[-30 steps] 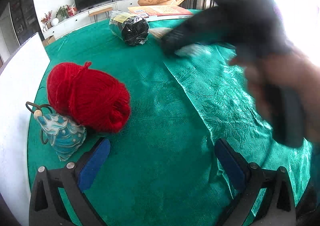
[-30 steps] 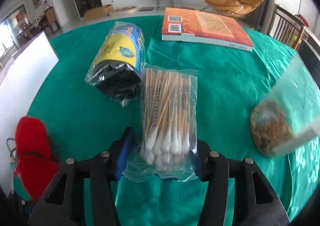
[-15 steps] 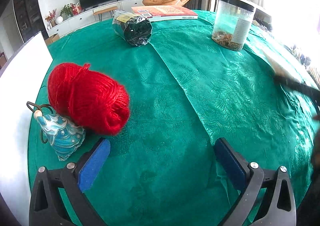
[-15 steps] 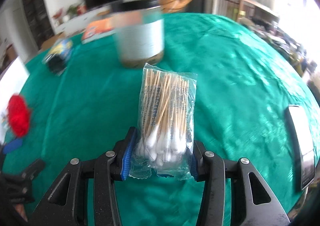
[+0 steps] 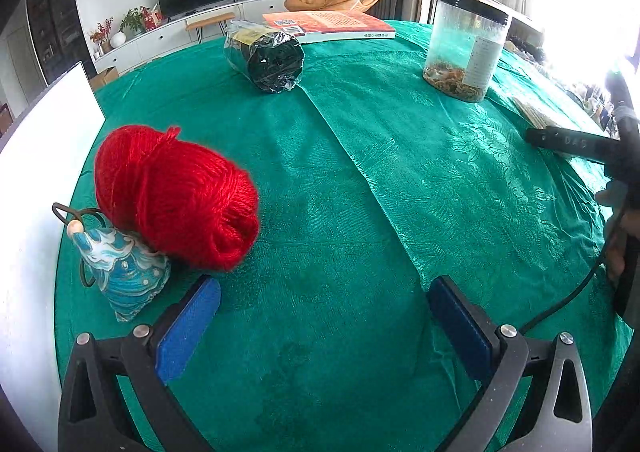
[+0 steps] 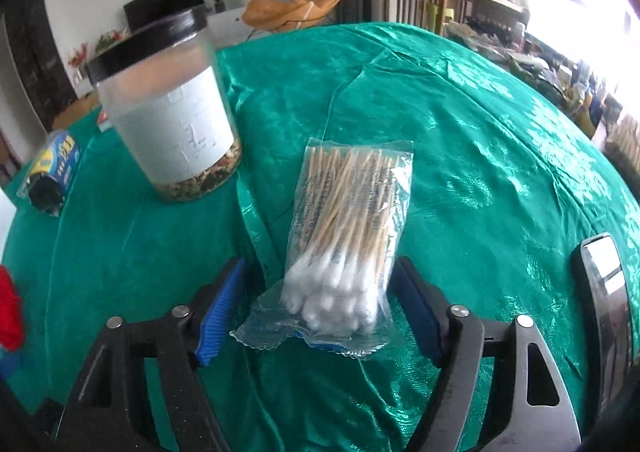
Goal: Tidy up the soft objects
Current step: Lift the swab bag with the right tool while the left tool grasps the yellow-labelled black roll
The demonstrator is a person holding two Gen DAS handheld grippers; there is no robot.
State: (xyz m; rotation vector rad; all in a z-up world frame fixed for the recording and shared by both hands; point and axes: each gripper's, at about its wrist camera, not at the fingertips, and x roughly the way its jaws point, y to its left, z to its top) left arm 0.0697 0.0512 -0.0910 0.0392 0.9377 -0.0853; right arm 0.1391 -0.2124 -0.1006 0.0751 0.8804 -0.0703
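Note:
A clear bag of cotton swabs (image 6: pixel 348 236) lies on the green tablecloth (image 6: pixel 460 139) between the fingers of my right gripper (image 6: pixel 320 308). The jaws stand open, with a gap on each side of the bag. My left gripper (image 5: pixel 324 316) is open and empty above the cloth. A red yarn ball (image 5: pixel 176 195) lies just ahead-left of it, leaning on a small blue patterned pouch (image 5: pixel 120 268). A black wrapped roll (image 5: pixel 266 55) lies at the far side and also shows in the right wrist view (image 6: pixel 48 175).
A clear jar with a black lid (image 6: pixel 168 111) stands left of the swabs and shows in the left wrist view (image 5: pixel 464 47). An orange book (image 5: pixel 328 23) lies at the back. A phone (image 6: pixel 604 288) lies at the right. A white board (image 5: pixel 36 179) stands at the left.
My right gripper carried the swab bag from beside the black roll to the right of the jar, then opened, leaving the bag on the cloth. My left gripper has stayed still.

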